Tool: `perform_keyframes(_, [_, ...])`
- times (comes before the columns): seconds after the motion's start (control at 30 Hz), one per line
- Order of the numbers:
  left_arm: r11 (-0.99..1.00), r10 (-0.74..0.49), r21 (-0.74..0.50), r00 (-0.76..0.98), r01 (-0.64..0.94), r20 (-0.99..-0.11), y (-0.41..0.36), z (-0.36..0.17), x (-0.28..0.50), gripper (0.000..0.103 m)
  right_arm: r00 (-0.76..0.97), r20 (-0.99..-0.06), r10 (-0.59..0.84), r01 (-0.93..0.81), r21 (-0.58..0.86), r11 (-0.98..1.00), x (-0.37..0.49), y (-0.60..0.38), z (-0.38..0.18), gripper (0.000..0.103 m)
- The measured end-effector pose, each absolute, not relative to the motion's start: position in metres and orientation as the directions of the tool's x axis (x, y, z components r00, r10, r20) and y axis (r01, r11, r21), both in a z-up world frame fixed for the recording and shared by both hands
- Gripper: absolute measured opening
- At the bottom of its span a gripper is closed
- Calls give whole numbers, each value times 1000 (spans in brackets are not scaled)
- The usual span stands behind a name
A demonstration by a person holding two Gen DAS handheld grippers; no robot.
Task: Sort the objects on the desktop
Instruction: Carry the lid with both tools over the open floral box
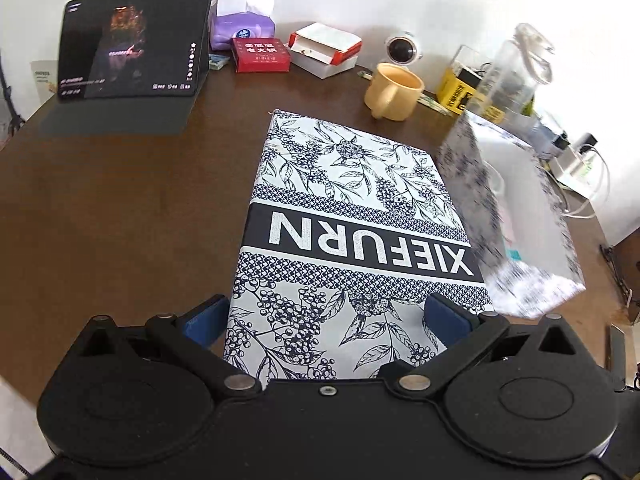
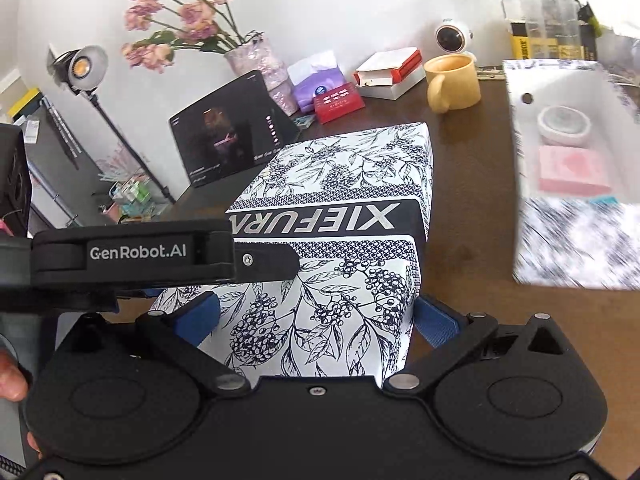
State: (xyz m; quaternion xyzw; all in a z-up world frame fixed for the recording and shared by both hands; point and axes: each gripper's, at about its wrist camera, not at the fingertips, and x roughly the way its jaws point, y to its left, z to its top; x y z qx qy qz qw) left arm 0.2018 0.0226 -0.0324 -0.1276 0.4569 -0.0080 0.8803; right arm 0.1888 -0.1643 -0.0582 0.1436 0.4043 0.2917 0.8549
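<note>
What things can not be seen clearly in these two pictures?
- Open box: patterned walls are motion-blurred in both views.
- Lid: near end hidden by the left hand-held gripper body in the left view.
- Clear container: contents too blurred in the left view.

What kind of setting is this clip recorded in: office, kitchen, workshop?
Most likely a home desk or study corner. On a dark wooden desk stand a propped tablet, a tissue pack and a yellow mug; a vase of pink flowers stands behind.
</note>
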Motion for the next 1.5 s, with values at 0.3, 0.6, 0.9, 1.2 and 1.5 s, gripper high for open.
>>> perform_keyframes(0.3, [962,-143,-247,555,-116,-819,-12,-33,135,103,469,-626,623,-387,489,782,120,-189,-59,103])
perform_keyframes(0.6, [956,-205,-283,516,-78,-832,-36,-37,97,103,475,-643,602,-355,486,799,76,-216,-62,103])
perform_keyframes(0.9, [953,-277,-301,483,28,-831,-66,-41,79,103,514,-659,549,-275,479,834,42,-246,-65,103])
perform_keyframes(1.2, [941,-338,-310,453,139,-825,-98,-44,69,103,568,-663,488,-182,477,860,19,-269,-70,103])
perform_keyframes(1.5, [929,-369,-306,475,207,-799,-119,-34,65,103,623,-637,453,-158,465,871,11,-282,-65,103])
